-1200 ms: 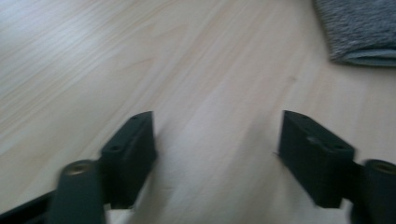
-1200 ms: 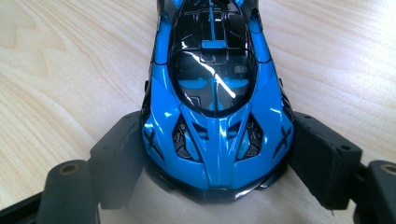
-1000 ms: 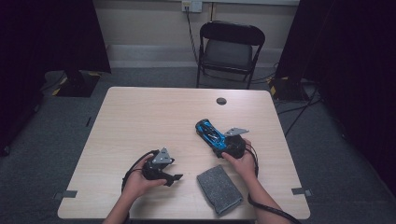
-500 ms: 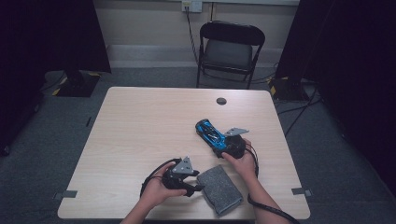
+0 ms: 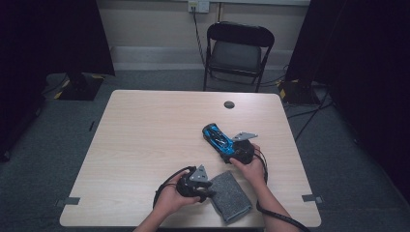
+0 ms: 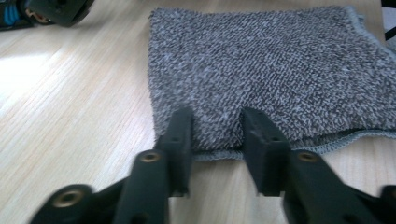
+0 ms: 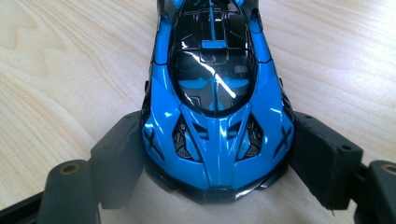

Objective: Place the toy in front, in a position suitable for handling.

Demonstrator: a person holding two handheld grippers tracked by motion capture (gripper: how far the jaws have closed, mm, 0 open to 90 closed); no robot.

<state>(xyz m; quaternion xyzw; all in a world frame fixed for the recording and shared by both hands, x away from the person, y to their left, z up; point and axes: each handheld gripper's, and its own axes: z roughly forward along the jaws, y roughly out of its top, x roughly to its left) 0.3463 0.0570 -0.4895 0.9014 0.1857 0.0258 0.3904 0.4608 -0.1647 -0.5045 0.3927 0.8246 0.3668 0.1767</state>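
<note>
My right gripper (image 7: 212, 186) clamps the blue toy car (image 7: 212, 107) by its flanks, long axis running straight away from the jaws. My left gripper (image 6: 215, 140) has just been closing on the grey cloth's (image 6: 261, 65) near edge, probably pinching the pile.

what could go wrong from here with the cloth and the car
The left tongs have just been closing on the near folded edge of the grey cloth. They bite close to the edge, so they may catch only the top layer, and the cloth could unfold or slip out when lifted.

The right tongs hold the blue toy car by its glossy, tapering end. Wiping pressure might squeeze it out of the grip or roll it across the table.
</note>
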